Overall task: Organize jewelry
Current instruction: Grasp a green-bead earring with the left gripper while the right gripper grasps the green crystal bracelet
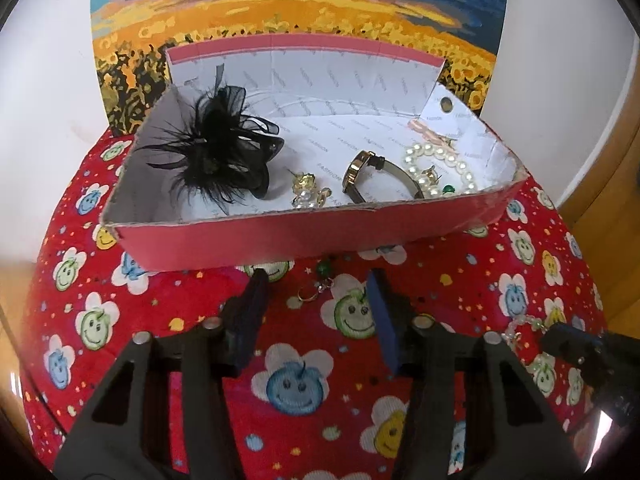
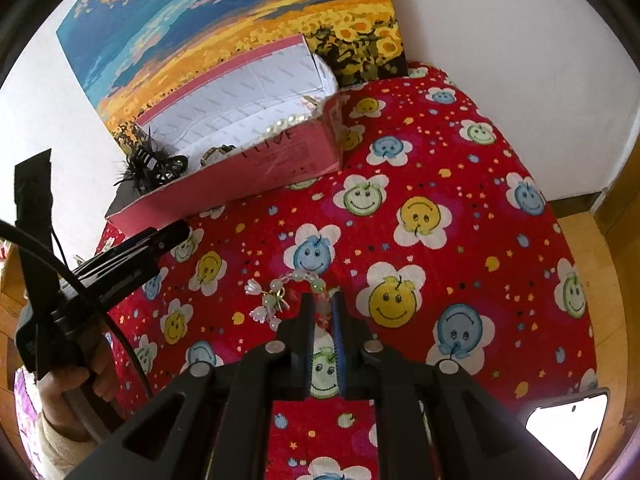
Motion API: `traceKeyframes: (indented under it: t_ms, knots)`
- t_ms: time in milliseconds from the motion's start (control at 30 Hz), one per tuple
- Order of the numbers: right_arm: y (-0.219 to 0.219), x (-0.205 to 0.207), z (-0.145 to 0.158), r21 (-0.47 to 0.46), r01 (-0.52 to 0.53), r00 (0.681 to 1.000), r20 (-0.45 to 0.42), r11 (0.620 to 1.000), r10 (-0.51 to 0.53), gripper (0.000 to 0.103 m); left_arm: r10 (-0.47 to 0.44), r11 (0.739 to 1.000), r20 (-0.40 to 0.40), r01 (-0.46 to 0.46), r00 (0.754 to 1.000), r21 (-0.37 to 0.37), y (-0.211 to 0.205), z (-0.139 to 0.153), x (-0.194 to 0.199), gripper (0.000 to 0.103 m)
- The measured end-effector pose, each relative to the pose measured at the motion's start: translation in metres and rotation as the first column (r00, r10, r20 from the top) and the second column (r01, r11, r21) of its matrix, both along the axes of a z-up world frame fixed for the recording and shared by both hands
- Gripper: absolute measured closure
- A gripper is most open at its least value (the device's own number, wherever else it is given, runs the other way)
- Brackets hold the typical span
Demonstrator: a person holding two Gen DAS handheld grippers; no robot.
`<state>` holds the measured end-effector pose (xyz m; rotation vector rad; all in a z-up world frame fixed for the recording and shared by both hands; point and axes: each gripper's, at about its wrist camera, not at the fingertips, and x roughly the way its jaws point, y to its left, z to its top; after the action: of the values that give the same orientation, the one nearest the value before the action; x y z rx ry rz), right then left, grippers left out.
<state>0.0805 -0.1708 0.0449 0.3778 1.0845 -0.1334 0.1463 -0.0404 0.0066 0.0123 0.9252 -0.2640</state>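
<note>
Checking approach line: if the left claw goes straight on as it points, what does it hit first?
Likely the green-bead earring on the red cloth, lying ahead between the open left claw fingers, short of the pink box. Depth unclear.

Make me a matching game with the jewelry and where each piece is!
Things:
1. black feather clip
2. gold watch
3. green earring
4. clear bead bracelet

Places:
A. on the red cloth, between the open left tongs
B. pinched in the shut right tongs
C. at the left end inside the pink box
D. in the box, right next to the white pearl bracelet

Pairs: 1-C, 2-D, 3-A, 4-B
</note>
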Motion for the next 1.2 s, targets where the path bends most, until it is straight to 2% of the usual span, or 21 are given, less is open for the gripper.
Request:
traceKeyframes:
  t_ms: [67,167,233,533,667,800,900,967,1033,1200]
  knots:
    - [-0.002,-0.001,-0.001,0.012,0.005,1.000,0.000,1.000,-0.005,0.092,0.003,1.000,0.004,-0.004,1.000,0.010,-0.002,-0.003,0.002,0.066]
    - [-0.002,-0.001,-0.002,0.021,0.008,1.000,-0.004,1.000,-0.008,0.090,0.009,1.000,0.012,-0.009,1.000,0.015,-0.002,-0.003,0.005,0.079]
    - [-0.001,0.000,-0.004,0.025,0.009,1.000,-0.011,1.000,-0.008,0.089,0.013,1.000,0.002,-0.013,1.000,-0.004,0.002,-0.004,0.009,0.101]
    - [0.000,-0.001,-0.005,0.030,0.011,1.000,-0.011,0.999,-0.010,0.088,0.003,0.998,-0.004,-0.003,1.000,-0.065,0.016,0.005,0.000,0.102]
    - [0.002,-0.002,-0.004,0.052,0.006,1.000,-0.001,0.999,-0.006,0.075,0.007,0.997,0.029,-0.005,1.000,-0.080,0.026,0.018,-0.017,0.102]
    - [0.008,-0.002,-0.004,0.035,-0.003,1.000,0.006,0.999,0.003,0.068,0.024,0.995,0.047,-0.019,0.999,-0.099,0.039,0.030,-0.031,0.102]
    - [0.015,-0.001,-0.003,0.023,-0.020,1.000,0.010,1.000,0.020,0.055,0.028,0.994,0.051,-0.022,0.998,-0.103,0.046,0.036,-0.039,0.102]
    - [0.021,0.001,-0.003,0.007,-0.040,0.999,0.012,0.999,0.040,0.043,0.030,0.994,0.054,-0.024,0.998,-0.108,0.049,0.039,-0.042,0.102]
    - [0.029,0.003,-0.004,-0.025,-0.058,0.998,0.010,0.998,0.058,0.037,0.032,0.993,0.057,-0.025,0.998,-0.114,0.051,0.042,-0.044,0.102]
    - [0.044,0.005,-0.007,-0.129,-0.095,0.995,-0.008,0.987,0.095,0.035,0.033,0.993,0.065,-0.025,0.997,-0.114,0.054,0.046,-0.050,0.102]
